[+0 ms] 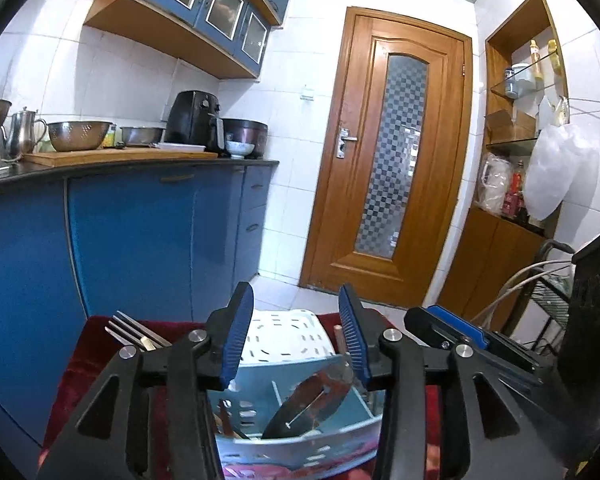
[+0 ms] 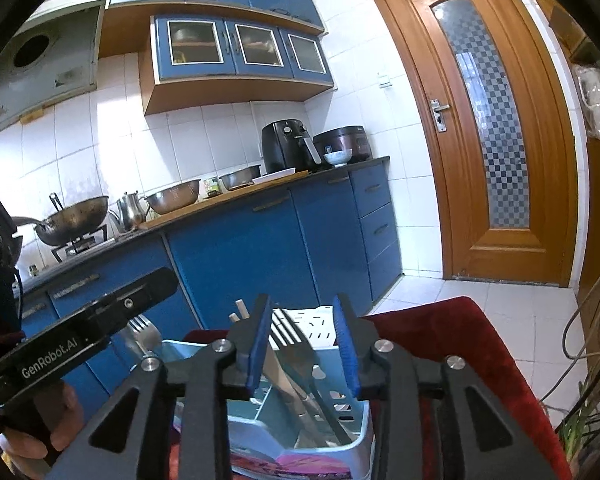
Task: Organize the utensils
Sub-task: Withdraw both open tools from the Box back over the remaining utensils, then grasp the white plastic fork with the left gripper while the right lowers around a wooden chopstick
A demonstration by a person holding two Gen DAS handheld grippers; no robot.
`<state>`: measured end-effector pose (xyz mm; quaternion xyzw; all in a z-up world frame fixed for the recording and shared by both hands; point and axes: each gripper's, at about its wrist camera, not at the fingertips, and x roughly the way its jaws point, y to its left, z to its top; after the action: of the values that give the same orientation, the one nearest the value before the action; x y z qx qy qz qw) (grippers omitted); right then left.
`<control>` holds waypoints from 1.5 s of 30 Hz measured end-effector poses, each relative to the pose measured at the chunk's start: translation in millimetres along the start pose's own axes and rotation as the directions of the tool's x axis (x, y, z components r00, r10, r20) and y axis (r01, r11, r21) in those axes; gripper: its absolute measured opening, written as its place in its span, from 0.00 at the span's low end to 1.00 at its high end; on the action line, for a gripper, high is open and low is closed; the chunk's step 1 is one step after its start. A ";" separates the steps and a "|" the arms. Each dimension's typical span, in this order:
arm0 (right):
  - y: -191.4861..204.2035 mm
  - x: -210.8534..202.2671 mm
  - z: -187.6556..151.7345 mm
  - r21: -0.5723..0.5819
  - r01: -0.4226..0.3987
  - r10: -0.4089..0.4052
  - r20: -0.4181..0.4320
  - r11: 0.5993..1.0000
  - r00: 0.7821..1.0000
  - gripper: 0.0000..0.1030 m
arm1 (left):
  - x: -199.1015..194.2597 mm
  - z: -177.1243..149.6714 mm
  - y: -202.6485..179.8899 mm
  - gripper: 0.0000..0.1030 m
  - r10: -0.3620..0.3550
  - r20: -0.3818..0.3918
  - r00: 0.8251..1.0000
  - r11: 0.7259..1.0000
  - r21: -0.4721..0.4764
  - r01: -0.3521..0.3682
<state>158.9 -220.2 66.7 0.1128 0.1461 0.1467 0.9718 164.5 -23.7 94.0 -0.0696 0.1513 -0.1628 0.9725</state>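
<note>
Item: utensil caddy point(image 1: 300, 436), pale blue slotted plastic with inner dividers, standing on a red cloth point(image 1: 92, 344) between and just below both grippers; a white slotted bin point(image 1: 284, 336) sits behind it. Contents, left view: a broad knife blade point(image 1: 312, 400) leaning across one compartment, wooden sticks point(image 1: 224, 420) in the compartment to its left; forks point(image 1: 132, 330) stand off to the left, whether inside the caddy or beside it I cannot tell. Contents, right view: fork point(image 2: 290, 336) and flat metal handles leaning tines-up in the caddy point(image 2: 340, 432), a second fork point(image 2: 144, 330) further left, two pale stick ends point(image 2: 238, 310) behind. Left gripper point(image 1: 296, 340): jaws partly open, nothing between the pads, poised above the caddy. Right gripper point(image 2: 304, 344): jaws partly open around the upright fork, pads apparently not pressing it; seemingly a release just made, or a grasp not yet closed. Handling note: for the step in hand, probably sorting pieces by compartment, take one utensil at a time by the handle, centre it between the pads before closing, lift straight up to clear the dividers, keep the other gripper clear of the blade. Risk: leaning pieces may tip or snag one another
</note>
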 end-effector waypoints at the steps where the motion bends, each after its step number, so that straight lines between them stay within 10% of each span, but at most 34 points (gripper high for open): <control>1: -0.5 -3.8 0.5 0.006 -0.001 0.001 0.001 1.000 1.000 0.35 | -1.8 0.9 -1.1 0.45 -0.004 -0.004 1.000 1.000 -0.001 0.004; 25: 10.8 -96.6 -19.4 0.043 0.022 -0.016 -0.122 0.999 0.992 0.46 | -69.9 -25.3 -25.5 0.58 0.075 -0.253 0.965 0.996 0.064 -0.061; 37: 15.6 -133.9 -56.8 0.012 0.057 -0.053 -0.236 0.998 0.970 0.52 | -86.0 -79.0 -35.7 0.58 0.095 -0.426 0.900 0.995 0.073 -0.071; 45: 5.9 -143.3 -84.9 0.004 0.082 -0.077 -0.308 0.997 0.948 0.55 | -78.1 -115.4 -39.8 0.59 0.118 -0.552 0.826 0.992 0.095 -0.078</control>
<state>-0.5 -245.3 25.0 0.0910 0.3013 0.1218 0.9413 45.8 -44.6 13.5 0.0218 0.4253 -0.1311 0.8952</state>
